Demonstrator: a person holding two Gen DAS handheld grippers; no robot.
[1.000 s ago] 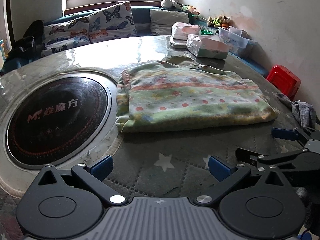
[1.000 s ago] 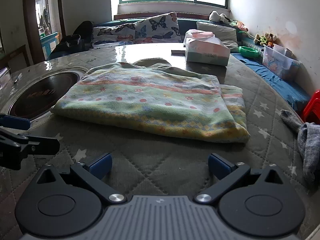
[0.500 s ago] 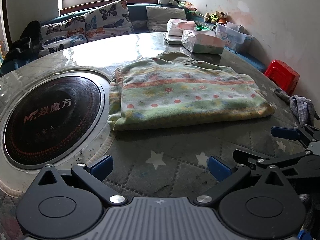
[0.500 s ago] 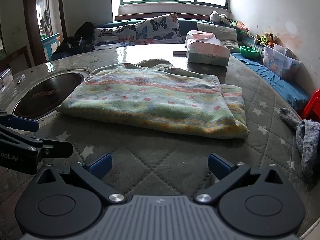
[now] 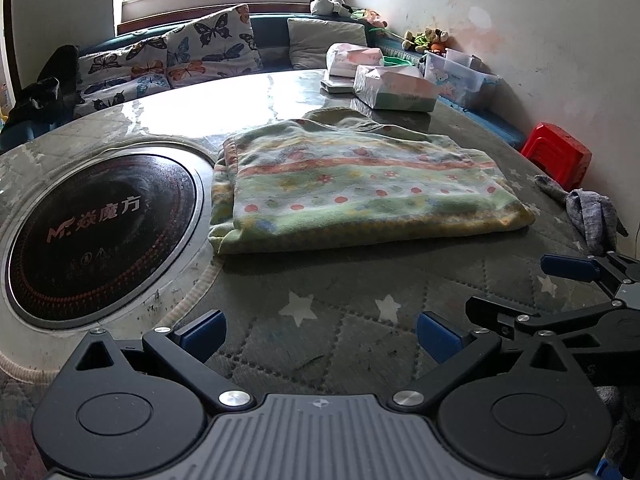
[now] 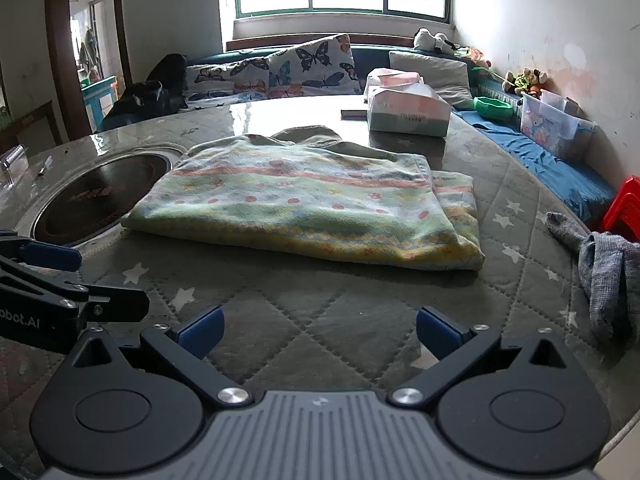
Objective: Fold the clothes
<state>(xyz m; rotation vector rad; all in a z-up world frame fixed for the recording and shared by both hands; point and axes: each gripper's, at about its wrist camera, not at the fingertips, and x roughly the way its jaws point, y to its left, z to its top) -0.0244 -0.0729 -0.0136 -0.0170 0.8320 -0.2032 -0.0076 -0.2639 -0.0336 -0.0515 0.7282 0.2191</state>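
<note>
Judging from how it lies, the pale green fleece blanket with red dots and orange stripes [image 5: 360,192] is already folded into a thick rectangle in the middle of both views, with an olive garment edge poking out behind it. Your left gripper [image 5: 318,332] and right gripper [image 6: 318,330] both hover at the bottom of frame with jaws spread wide and nothing between them, well short of the blanket's near edge.

The next move probably calls for another piece: the crumpled grey knit cloth [image 6: 608,264] at the right edge of the right wrist view (it looks unfolded) is the likely candidate, so you would swing right and pinch an edge.

As for containers, the clear plastic storage bin [image 6: 554,128] at upper right holds something, though what is unclear; the green bowl [image 6: 494,106] beside it looks empty.
</note>
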